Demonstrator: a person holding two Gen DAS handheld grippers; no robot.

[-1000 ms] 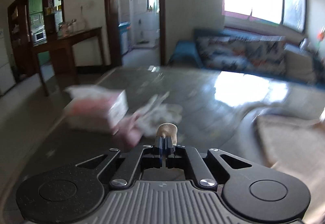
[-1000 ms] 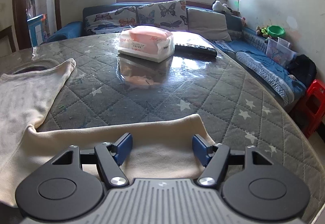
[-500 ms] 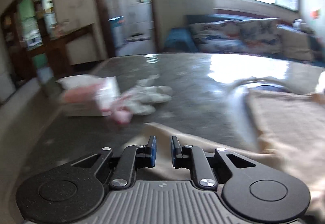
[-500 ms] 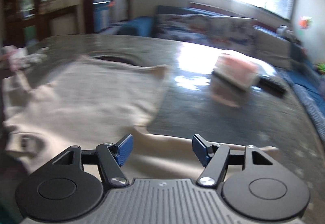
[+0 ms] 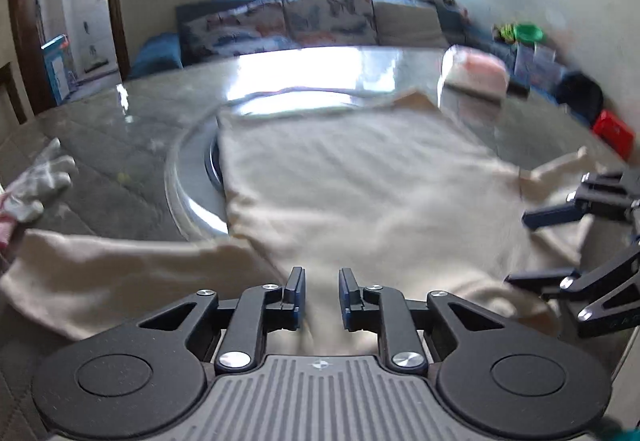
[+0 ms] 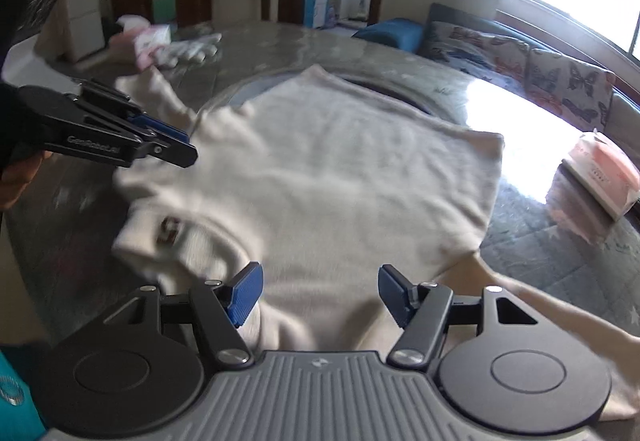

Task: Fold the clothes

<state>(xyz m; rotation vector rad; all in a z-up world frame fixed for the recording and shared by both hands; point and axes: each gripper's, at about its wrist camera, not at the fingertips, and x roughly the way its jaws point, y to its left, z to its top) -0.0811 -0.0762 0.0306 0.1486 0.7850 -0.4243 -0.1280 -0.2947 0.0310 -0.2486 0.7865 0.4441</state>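
Note:
A cream sweater [image 5: 360, 193] lies spread flat on the round table, its collar and label [image 6: 168, 231] on the near side and a sleeve [image 5: 100, 273] stretched out to the left. My left gripper [image 5: 320, 295] hovers over the near edge of the sweater, its jaws a little apart and holding nothing. My right gripper [image 6: 320, 291] stands wide open above the sweater's near edge beside the collar. Each shows in the other's view: the right gripper [image 5: 540, 247] at the far right, the left gripper [image 6: 184, 149] at the left, held by a hand.
The table [image 5: 120, 161] has grey quilted cloth under glass and a turntable rim [image 5: 188, 193] beneath the sweater. A pink tissue pack [image 6: 600, 177] sits at the right, white gloves [image 6: 192, 49] and another pink pack [image 6: 148, 37] at the far left. A sofa stands behind.
The left gripper, shut on a bit of cream cloth a second ago, has let go and opened. Both grippers swung round toward the sweater's body; the right stayed open.

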